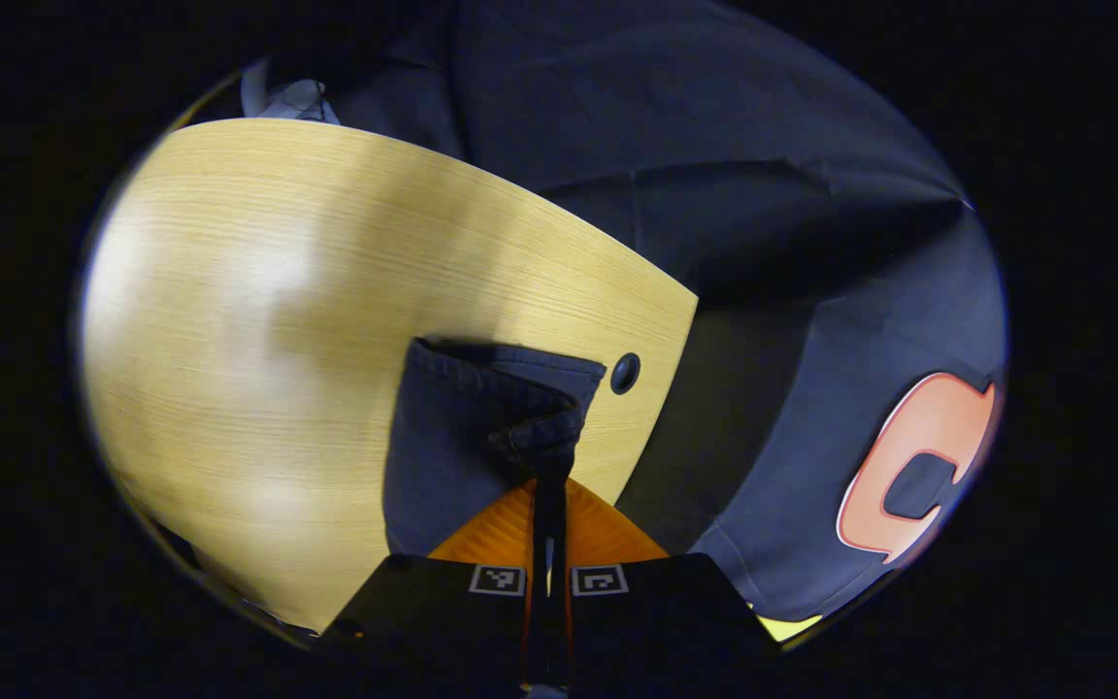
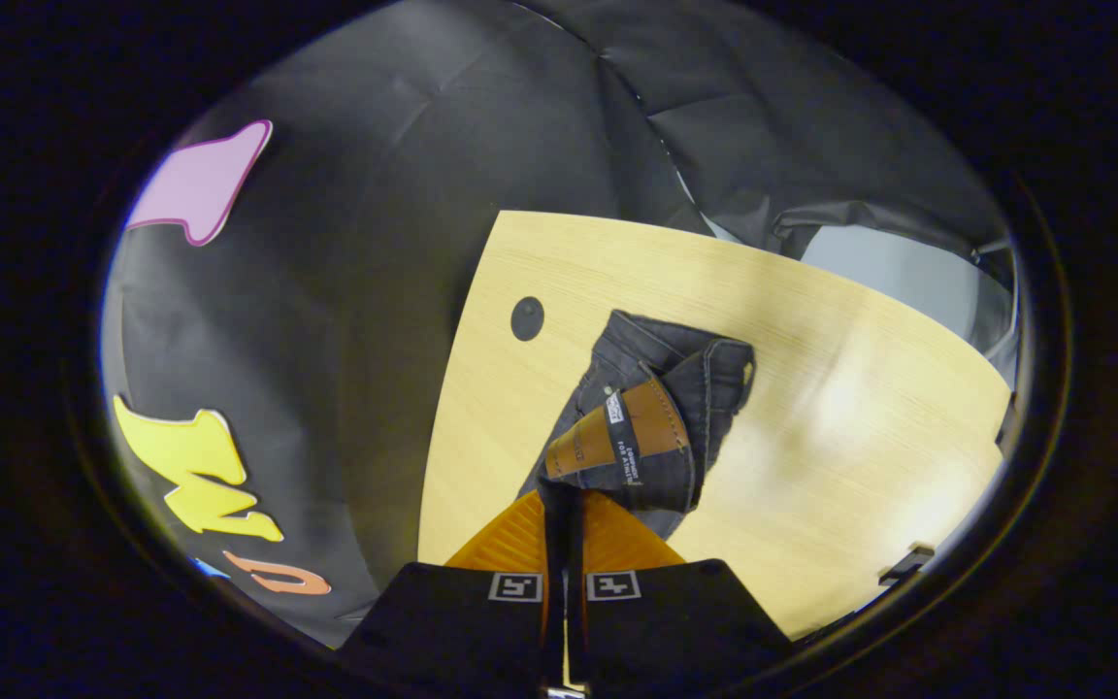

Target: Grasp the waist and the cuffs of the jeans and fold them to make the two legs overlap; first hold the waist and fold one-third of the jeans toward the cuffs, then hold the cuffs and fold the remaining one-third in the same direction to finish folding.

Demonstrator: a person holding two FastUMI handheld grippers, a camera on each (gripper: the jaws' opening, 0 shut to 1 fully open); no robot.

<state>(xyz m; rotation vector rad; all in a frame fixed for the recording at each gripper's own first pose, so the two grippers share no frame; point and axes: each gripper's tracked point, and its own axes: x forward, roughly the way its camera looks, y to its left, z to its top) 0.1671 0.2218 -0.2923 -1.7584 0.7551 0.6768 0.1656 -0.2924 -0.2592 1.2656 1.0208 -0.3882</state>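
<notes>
Left gripper (image 1: 549, 485) clamped on cuffs (image 1: 496, 398), right gripper (image 2: 565, 497) on waist (image 2: 651, 427), both lifted near table (image 1: 258, 291) edge; leg-overlap fold judged in hand, lay-down needed next.

The left gripper (image 1: 549, 485) has its two fingers (image 1: 491, 534) pressed together, pinching dark cloth between them. The right gripper (image 2: 564, 500) is the same, fingers (image 2: 632, 534) closed tight with a fold of cloth clamped at the tips
</notes>
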